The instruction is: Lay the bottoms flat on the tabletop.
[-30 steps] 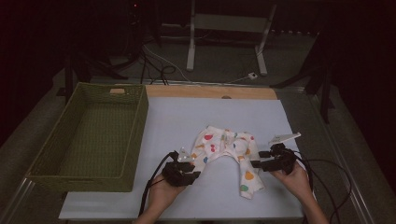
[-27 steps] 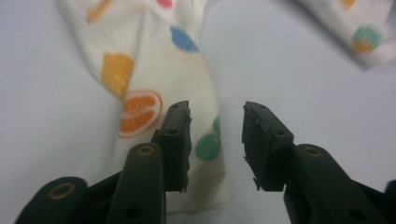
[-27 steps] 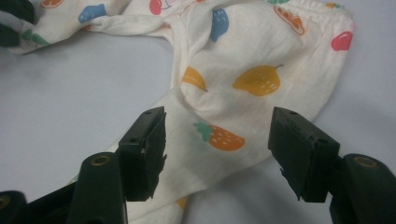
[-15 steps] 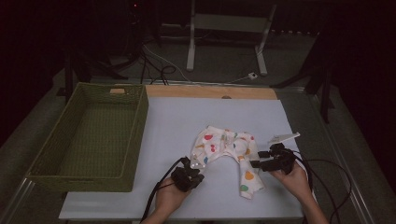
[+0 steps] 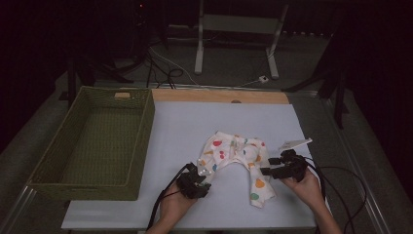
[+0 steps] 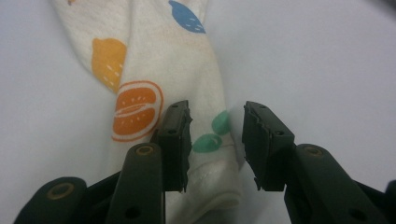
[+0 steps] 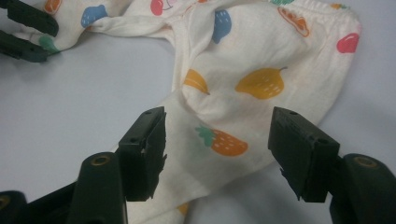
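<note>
The fruit-print baby trousers (image 5: 238,158) are lying flat on the white table (image 5: 170,131), beside the green basket (image 5: 92,141). One leg cuff is being straddled by the left gripper (image 6: 215,140), whose jaws have just been opening, probably for a fresh grip. The right gripper (image 7: 217,154) is being held wide over the other leg, not yet pressing it.

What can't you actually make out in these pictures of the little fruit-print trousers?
- Trousers: waistband cut off by the top edge, right gripper view.
- Trouser leg's hem: partly behind the left gripper's fingers.
- Basket's label: too small, high view.
- Room beyond the table: too dark.
</note>
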Motion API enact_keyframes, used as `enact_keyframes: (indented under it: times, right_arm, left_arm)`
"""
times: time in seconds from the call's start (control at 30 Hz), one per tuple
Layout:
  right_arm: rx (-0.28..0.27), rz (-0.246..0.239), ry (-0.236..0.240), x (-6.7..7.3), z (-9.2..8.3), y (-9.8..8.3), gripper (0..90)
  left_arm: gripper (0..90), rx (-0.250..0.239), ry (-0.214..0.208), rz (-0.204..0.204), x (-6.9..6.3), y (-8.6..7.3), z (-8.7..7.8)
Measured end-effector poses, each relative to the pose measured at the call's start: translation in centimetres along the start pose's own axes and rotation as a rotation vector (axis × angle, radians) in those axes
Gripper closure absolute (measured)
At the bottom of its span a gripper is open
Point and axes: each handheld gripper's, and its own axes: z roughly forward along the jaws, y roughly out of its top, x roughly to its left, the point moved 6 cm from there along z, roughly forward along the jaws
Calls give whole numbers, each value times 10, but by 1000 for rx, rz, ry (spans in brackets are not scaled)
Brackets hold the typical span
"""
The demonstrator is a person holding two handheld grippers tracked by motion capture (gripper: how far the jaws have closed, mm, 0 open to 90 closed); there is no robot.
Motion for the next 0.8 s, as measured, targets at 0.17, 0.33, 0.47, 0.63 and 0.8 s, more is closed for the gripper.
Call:
enact_keyframes:
  times: [0.17,0.33,0.47,0.63,0.8]
  right_arm:
    - [-19,5,-8,-1,-3,0,357]
    - [-33,2,-26,-2,-7,-1,331]
    - [-43,10,-43,-2,-10,-5,307]
    - [-60,22,-50,-4,-12,-8,285]
    - [-67,30,-55,-4,-15,-7,277]
  left_arm:
    - [766,-25,26,-22,6,-1,0]
    - [887,-55,8,-40,7,-2,0]
    - [894,-78,-49,-71,3,0,-2]
    - [895,-116,-155,-85,-16,10,-11]
    - [895,-164,-285,-99,-37,25,-25]
